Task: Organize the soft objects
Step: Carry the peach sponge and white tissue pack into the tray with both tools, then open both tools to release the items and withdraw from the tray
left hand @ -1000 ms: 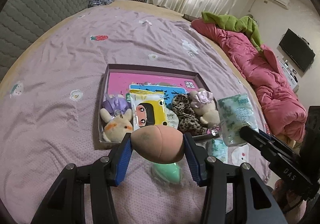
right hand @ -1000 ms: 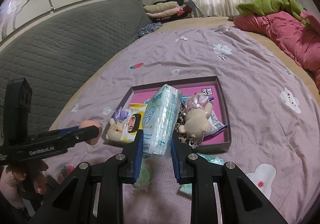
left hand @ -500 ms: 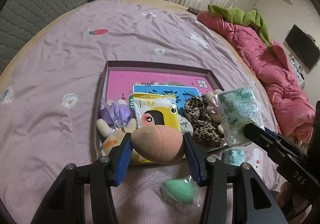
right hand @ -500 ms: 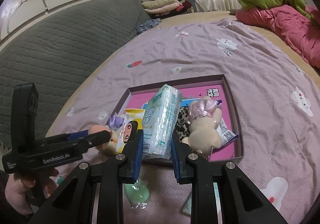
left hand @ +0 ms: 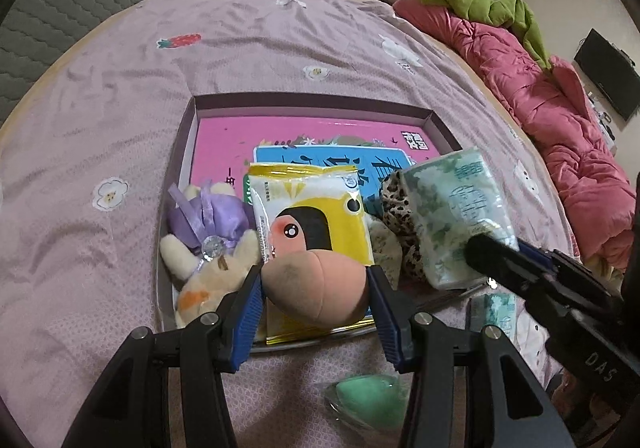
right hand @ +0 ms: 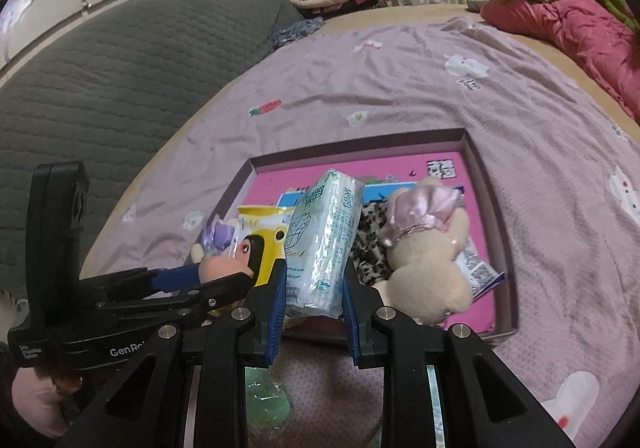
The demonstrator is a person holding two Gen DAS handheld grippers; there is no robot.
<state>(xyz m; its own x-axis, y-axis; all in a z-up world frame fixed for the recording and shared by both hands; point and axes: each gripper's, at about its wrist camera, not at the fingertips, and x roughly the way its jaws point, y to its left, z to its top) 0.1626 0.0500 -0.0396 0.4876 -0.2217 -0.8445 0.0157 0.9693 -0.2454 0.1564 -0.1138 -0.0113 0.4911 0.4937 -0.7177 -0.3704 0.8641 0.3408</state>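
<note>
Carried forward over the tray [left hand: 188,152]: left tool [left hand: 316,298] clamped on peach sponge [left hand: 316,288], right tool [right hand: 314,288] clamped on tissue pack [right hand: 326,244], long axis pointing ahead.

A bed [left hand: 100,120] with a lilac cover carries a shallow box and some loose things.

The cover has small patches: a strawberry, flowers and white clouds. The purple box [left hand: 304,101] lies flat near the middle of the bed. In front of the box, a green sponge in clear wrap [left hand: 368,396] lies on the cover, and a small tissue pack [left hand: 494,310] lies just beside the box's near right corner. A pink quilt [left hand: 560,120] lies along the right edge, with a green cloth [left hand: 480,6] on it.
</note>
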